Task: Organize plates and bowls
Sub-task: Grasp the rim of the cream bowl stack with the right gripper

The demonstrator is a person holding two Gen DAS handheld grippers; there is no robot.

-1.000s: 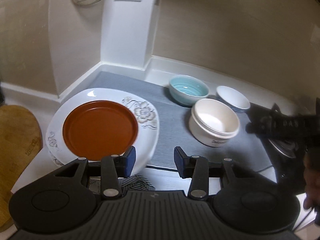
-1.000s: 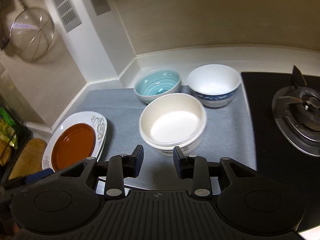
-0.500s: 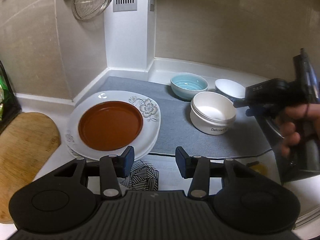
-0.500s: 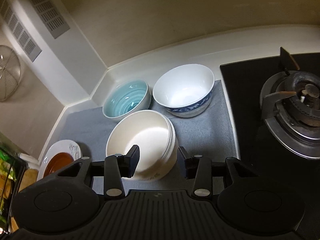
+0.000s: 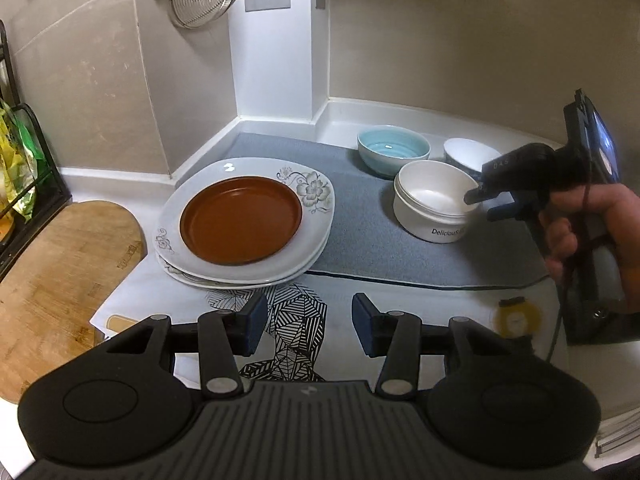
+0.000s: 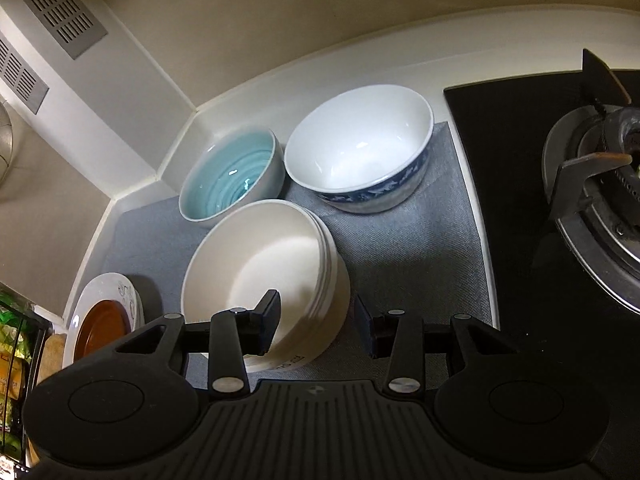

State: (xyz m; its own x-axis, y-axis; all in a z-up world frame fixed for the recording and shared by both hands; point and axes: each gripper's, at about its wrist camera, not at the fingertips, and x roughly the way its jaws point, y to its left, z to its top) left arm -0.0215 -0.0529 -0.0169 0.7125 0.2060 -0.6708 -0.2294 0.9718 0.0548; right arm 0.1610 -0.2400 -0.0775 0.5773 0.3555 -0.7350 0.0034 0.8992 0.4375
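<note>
White bowl [image 6: 256, 264] straddled by the right gripper [image 6: 316, 320], not pinched; three bowls, three plates; left gripper [image 5: 306, 322] gapes empty.

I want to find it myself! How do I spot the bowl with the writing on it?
Look at the grey mat in the counter corner. Three bowls sit there; the cream bowl is nearest the front. Unlike the teal bowl and blue-patterned bowl, it is straight-sided, with "Delicious" printed outside.

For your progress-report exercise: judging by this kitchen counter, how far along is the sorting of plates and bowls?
Done: brown plate stacked on the floral plates. In hand: right gripper, open, straddles the cream bowl's rim. Left: teal bowl and blue-patterned bowl stand unstacked.
</note>
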